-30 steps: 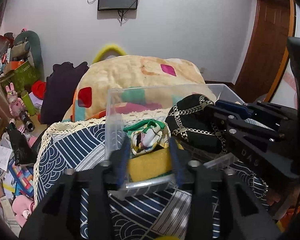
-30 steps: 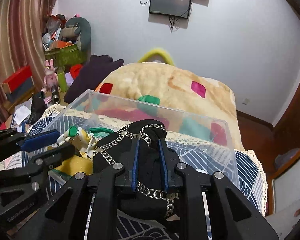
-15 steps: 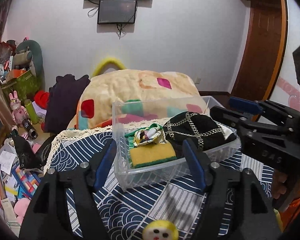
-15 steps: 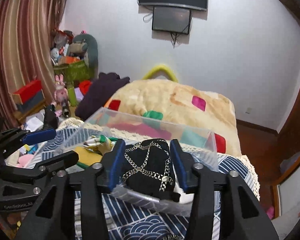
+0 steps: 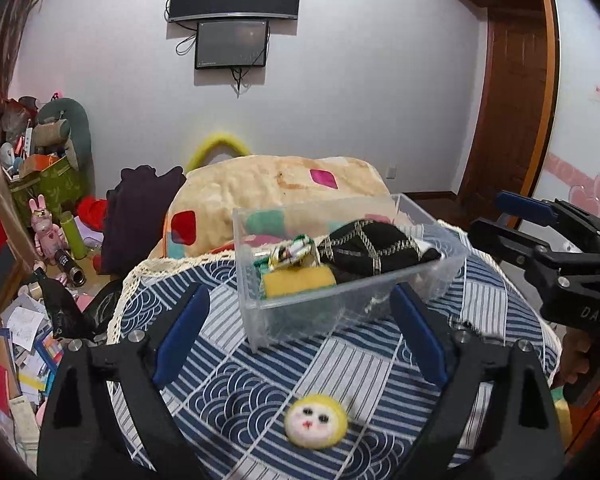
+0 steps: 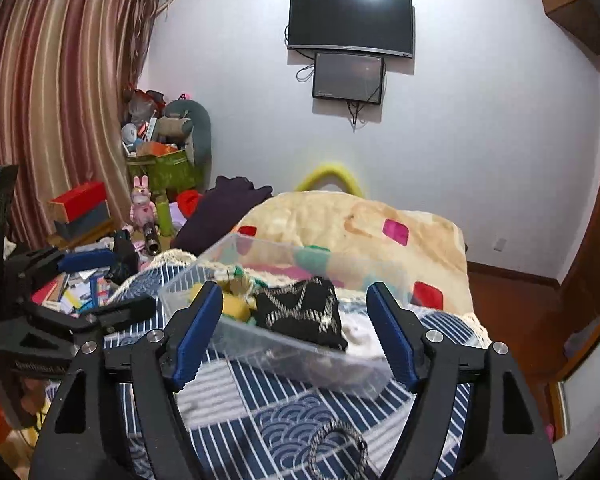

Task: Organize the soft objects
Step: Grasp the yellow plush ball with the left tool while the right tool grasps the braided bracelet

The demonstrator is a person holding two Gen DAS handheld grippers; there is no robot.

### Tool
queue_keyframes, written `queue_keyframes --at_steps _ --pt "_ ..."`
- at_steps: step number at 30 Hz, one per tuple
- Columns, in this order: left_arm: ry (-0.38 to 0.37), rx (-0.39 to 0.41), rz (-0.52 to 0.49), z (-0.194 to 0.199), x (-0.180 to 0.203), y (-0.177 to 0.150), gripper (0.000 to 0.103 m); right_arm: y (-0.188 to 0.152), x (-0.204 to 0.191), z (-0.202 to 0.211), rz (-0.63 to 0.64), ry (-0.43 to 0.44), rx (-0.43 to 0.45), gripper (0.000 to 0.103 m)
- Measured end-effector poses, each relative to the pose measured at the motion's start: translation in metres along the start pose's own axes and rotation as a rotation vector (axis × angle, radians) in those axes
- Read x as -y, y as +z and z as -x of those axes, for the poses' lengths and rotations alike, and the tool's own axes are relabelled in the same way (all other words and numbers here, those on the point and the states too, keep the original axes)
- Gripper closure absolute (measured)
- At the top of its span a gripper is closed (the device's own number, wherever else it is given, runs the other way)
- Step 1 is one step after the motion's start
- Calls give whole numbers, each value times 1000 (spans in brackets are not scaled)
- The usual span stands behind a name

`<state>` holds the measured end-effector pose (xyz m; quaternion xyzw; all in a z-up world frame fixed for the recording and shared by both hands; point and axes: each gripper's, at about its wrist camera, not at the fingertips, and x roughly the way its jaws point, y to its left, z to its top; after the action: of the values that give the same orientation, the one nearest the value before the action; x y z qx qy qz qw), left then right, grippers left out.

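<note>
Left wrist view shows a clear plastic bin (image 5: 340, 280) standing on the blue-and-white patterned cloth (image 5: 260, 368), holding a yellow sponge (image 5: 298, 282) at its near-left end, a small crumpled green-and-white item (image 5: 294, 252) just behind it, and a black fabric piece with a silvery lattice pattern (image 5: 374, 250) filling the right part. A round yellow plush face (image 5: 315, 420) lies on the cloth nearer the camera, apart from the bin. The left gripper (image 5: 300, 334) has its blue-padded jaws spread wide with nothing between them; the right gripper (image 6: 294, 334) is likewise wide open and empty, with the bin beyond it. A loop of chain (image 6: 338, 446) lies on the cloth near the right gripper. A second ago the right gripper was clamped on the black fabric over the bin and the left gripper's jaws sat close by the sponge; both have since released and pulled back, and the fabric now rests inside the bin.
</note>
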<state>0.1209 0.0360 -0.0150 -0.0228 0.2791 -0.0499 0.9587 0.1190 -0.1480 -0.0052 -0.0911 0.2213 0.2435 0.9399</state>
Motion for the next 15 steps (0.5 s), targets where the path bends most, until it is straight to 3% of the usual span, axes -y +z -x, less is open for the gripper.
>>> queue_keyframes --at_steps 15 --pt "9 -139 39 -17 -4 -67 10 -69 12 -11 -60 -25 -171 27"
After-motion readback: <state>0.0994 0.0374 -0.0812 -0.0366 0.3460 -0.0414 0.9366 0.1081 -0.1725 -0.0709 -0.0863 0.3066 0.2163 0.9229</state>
